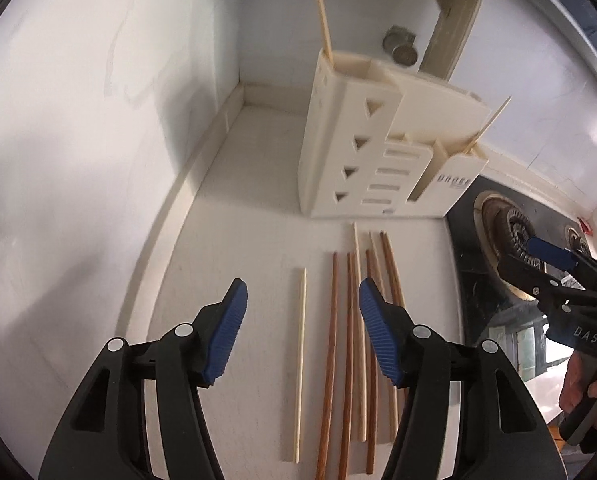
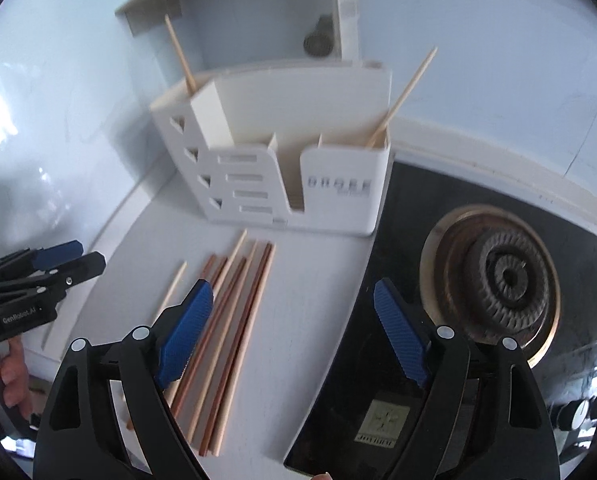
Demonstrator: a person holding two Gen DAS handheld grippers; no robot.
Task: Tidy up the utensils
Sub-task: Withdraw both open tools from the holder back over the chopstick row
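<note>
Both of your tools are wide apart and hold nothing. Your left hand-held gripper (image 1: 302,312) hangs right over the sticks on the white worktop (image 1: 234,208). Your right hand-held gripper (image 2: 294,312) hangs off to the side, partly over the black stove top (image 2: 410,216) with its round burner (image 2: 506,280).

The chopsticks lie flat in a row in front of the cream holder (image 1: 378,152), with their tips pointing at it. One pale chopstick (image 1: 301,360) lies a little apart on the left side of the row. The brown chopsticks (image 1: 332,352) lie close together next to it, with some pale ones mixed in. They are lined up like this so you can pick them one by one.

Two pale sticks already stand in the holder. One back stick (image 1: 322,16) leans in the tall back corner. One side stick (image 1: 490,124) leans in the low slot on the right. So I think pale ones go in first, and the lone pale one looks like the easiest to take next.
</note>
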